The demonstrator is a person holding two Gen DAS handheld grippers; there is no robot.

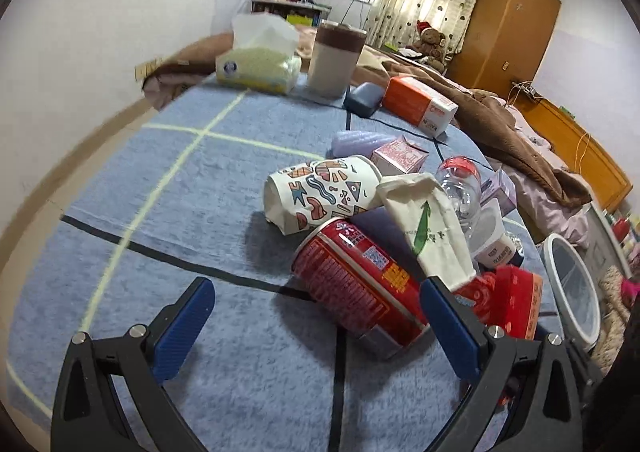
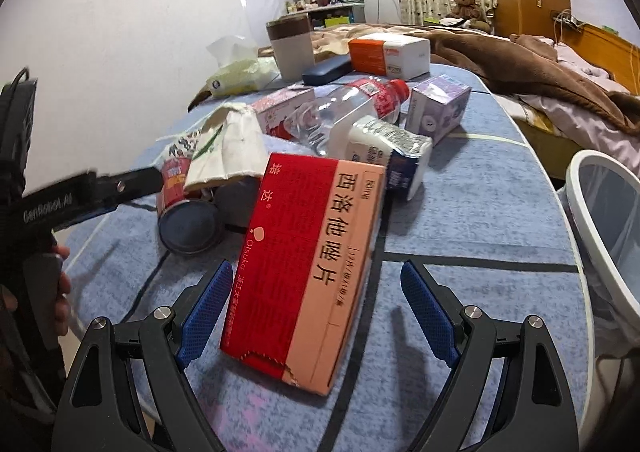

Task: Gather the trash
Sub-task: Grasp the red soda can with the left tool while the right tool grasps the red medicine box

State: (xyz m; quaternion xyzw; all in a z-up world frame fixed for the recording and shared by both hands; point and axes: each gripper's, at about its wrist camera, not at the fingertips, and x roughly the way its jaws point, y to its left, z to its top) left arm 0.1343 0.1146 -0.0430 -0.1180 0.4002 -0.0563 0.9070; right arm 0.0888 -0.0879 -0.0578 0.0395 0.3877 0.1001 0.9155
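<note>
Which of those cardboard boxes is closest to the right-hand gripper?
The red and pink medicine box, lying right between the open right gripper. The purple box and orange and white box sit farther back.

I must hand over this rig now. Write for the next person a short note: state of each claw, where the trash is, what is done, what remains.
Left claw: open, empty, low over the blue tablecloth, beside the lying red metal can.
Right claw: open, empty, its fingers on either side of the flat red-and-pink cardboard box, not closed on it.
Trash: patterned paper cup, clear plastic bottle with red label and small cartons lie piled mid-table.
White-rimmed bin: at the table's right edge; contents cannot be seen.
Left: grip the box, drop it in the bin, then the rest.
</note>
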